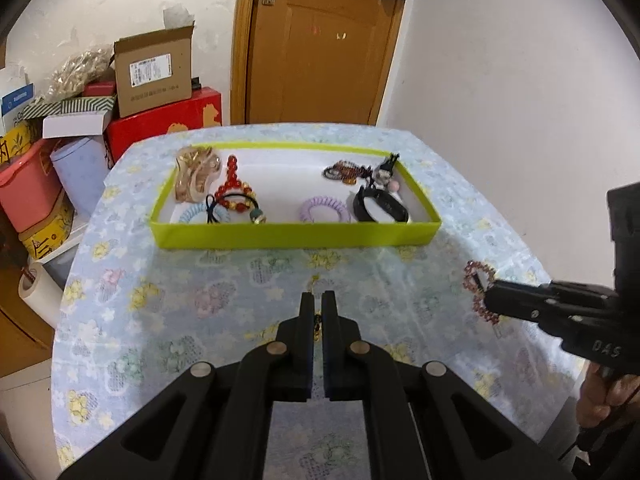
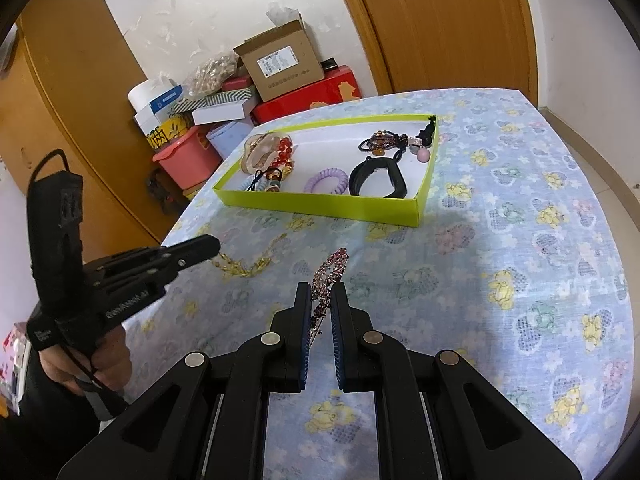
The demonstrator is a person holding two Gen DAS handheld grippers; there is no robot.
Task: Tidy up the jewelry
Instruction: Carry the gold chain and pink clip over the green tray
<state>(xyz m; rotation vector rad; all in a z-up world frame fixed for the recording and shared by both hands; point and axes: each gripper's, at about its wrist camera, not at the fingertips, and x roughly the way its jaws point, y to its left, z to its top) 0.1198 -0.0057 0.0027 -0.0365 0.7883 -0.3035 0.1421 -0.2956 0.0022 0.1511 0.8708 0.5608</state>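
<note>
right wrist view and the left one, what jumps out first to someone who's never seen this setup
The lime green tray on the floral tablecloth draws the eye first, holding red beads, a purple coil hair tie and a black band. Nearer, the right hand-held gripper pinches a pink rhinestone hair clip, while the left hand-held gripper is closed on a gold chain trailing across the cloth.

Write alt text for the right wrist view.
The right gripper pinches a pink rhinestone hair clip above the floral tablecloth. At left, the left gripper grips a gold chain; beyond sits the green tray of jewelry.
</note>
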